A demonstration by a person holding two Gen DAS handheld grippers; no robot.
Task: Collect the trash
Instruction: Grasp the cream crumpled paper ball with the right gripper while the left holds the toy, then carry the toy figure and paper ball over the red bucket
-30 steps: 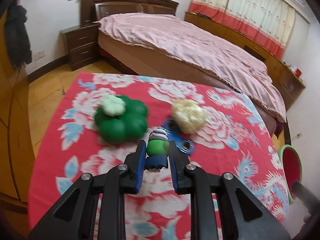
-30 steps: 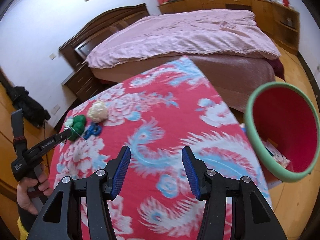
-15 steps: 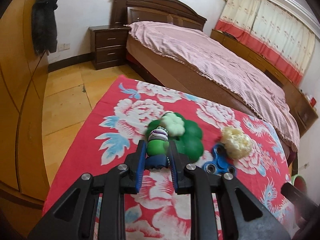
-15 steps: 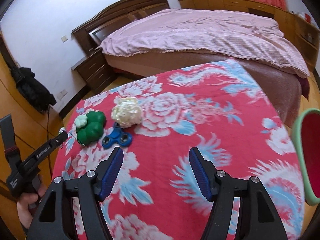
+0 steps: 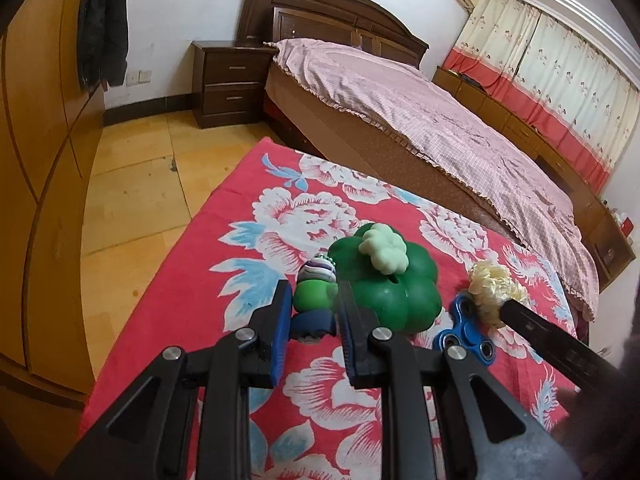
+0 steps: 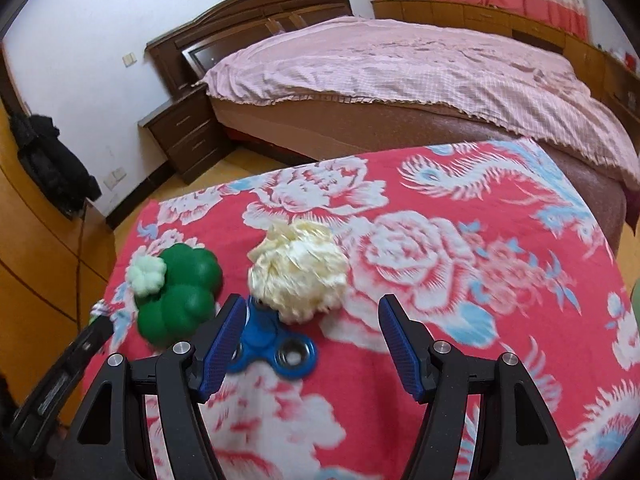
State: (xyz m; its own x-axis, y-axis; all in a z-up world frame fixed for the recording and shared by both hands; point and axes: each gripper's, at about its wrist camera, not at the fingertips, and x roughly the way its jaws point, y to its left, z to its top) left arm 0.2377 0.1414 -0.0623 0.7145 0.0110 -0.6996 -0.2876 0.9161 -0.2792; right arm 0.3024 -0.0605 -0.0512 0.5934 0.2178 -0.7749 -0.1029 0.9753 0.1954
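A: Left wrist view. What did you record?

B: My left gripper (image 5: 311, 312) was clenched on a small green toy figure (image 5: 315, 290) with a striped cap and dark blue base, held above the red floral cloth (image 5: 280, 216). Just beyond its tips lay the green clover-shaped toy (image 5: 394, 292) with a pale clover piece (image 5: 385, 249) on top. To the right of that lay the blue fidget spinner (image 5: 466, 334), and the crumpled cream paper wad (image 5: 494, 290) touched the spinner's far side. A finger of my right gripper crossed the lower right corner, in front of the wad.

A: And the right wrist view?

B: My right gripper (image 6: 310, 338) stood released, jaws wide with nothing pressed between them; they had just been opening. The paper wad (image 6: 298, 270) lay on the cloth (image 6: 460, 264) just ahead of the gap between the fingers, nearer the left one. The spinner (image 6: 276, 350) sat partly behind the left fingertip, and the clover toy (image 6: 180, 298) lay further left.

A: What did only one view show?

B: Only the left view showed the figure gripped whole; the right view caught merely its striped cap at the left gripper's tip (image 6: 96, 320).
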